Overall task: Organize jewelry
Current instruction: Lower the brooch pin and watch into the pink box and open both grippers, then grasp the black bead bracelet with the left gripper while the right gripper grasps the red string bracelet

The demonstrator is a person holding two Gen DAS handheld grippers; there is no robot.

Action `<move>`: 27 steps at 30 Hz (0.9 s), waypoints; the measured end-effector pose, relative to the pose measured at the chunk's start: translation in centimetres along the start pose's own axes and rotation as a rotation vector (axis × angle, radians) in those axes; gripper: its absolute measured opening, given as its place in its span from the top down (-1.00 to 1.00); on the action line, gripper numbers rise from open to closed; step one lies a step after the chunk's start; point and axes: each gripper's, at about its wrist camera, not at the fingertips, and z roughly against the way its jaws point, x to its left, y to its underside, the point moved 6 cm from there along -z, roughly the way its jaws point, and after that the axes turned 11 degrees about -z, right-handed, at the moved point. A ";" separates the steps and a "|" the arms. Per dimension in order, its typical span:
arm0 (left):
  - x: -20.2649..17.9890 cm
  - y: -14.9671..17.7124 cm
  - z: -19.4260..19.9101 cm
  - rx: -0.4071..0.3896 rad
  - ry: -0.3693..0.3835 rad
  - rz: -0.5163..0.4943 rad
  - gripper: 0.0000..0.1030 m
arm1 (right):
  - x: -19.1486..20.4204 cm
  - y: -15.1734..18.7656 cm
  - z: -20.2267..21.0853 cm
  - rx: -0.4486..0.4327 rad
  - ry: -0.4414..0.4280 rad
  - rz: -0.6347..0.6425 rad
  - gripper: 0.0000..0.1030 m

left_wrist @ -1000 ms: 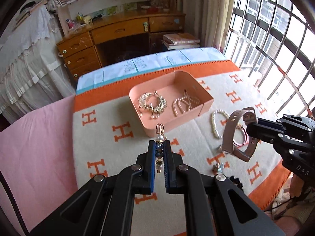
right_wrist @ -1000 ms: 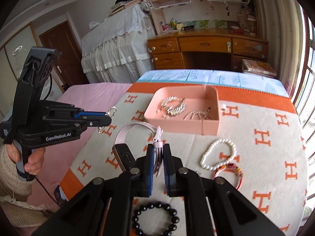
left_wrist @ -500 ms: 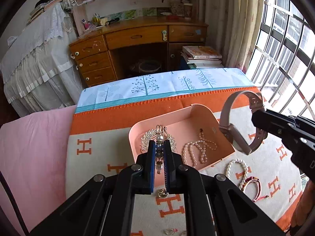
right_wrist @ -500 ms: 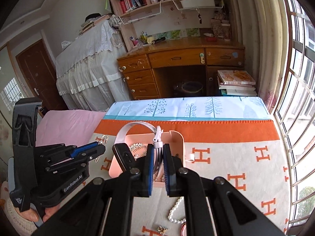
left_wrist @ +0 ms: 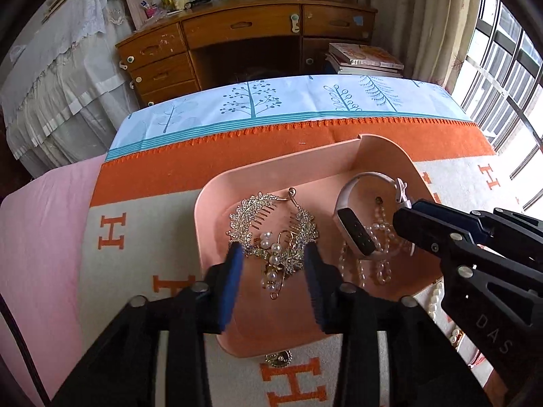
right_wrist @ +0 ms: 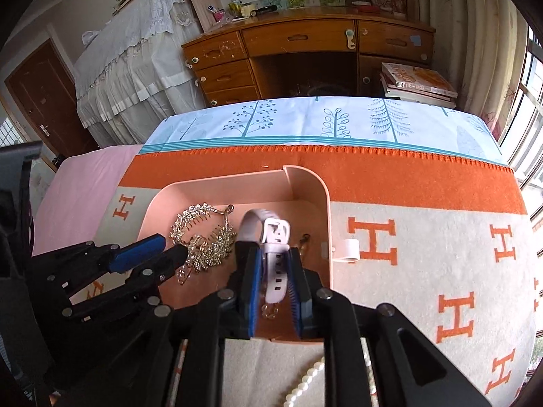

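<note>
Between left gripper (left_wrist: 274,271) pads, spread apart: pearl pin (left_wrist: 275,268) lying free in tray (left_wrist: 237,183), long axis along fingers. Right gripper (right_wrist: 273,283), just opening: watch (right_wrist: 271,237) strap between loosened pads, above tray's right part.

A wooden desk (left_wrist: 247,34) with drawers stands at twelve o'clock, a stack of books (left_wrist: 364,59) at one o'clock beside curtains (left_wrist: 427,23). A white lace-draped cover (right_wrist: 135,57) hangs at ten o'clock, a brown door (right_wrist: 44,101) at nine.
</note>
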 end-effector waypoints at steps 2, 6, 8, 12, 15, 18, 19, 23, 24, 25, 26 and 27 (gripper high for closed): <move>0.1 0.0 0.7 -0.022 -0.032 -0.001 -0.38 | 0.0 0.0 0.4 -0.017 -0.006 0.006 0.67; 0.0 0.1 2.6 -0.062 -0.034 -0.008 -0.63 | -0.1 -0.1 2.1 -0.064 -0.017 0.001 0.50; -0.1 0.3 3.3 -0.072 -0.048 -0.013 -0.68 | -0.4 -0.2 3.2 -0.089 -0.016 -0.010 0.39; -0.6 0.9 4.9 -0.087 -0.067 -0.025 -0.72 | -0.8 0.3 5.5 -0.123 -0.035 -0.037 0.34; -0.8 1.6 6.1 -0.097 -0.065 -0.016 -0.72 | -1.3 0.8 7.0 -0.140 -0.044 -0.064 0.33; -1.0 2.5 7.4 -0.106 -0.075 -0.004 -0.72 | -1.9 1.5 8.4 -0.156 -0.040 -0.085 0.33; -1.0 2.8 7.9 -0.108 -0.083 0.000 -0.72 | -2.1 1.9 8.9 -0.161 -0.038 -0.090 0.33; -0.9 4.4 9.7 -0.123 -0.090 0.024 -0.72 | -3.1 3.7 10.6 -0.169 -0.032 -0.107 0.33; -1.0 4.8 10.2 -0.130 -0.090 0.028 -0.72 | -3.5 4.1 11.1 -0.175 -0.027 -0.111 0.33; -1.0 5.2 10.8 -0.137 -0.091 0.031 -0.72 | -3.8 4.6 11.6 -0.182 -0.020 -0.114 0.33; -1.1 5.6 11.4 -0.146 -0.093 0.032 -0.72 | -4.1 4.9 12.1 -0.189 -0.015 -0.118 0.33; -1.2 6.0 11.9 -0.152 -0.097 0.033 -0.72 | -4.5 5.4 12.6 -0.195 -0.010 -0.123 0.33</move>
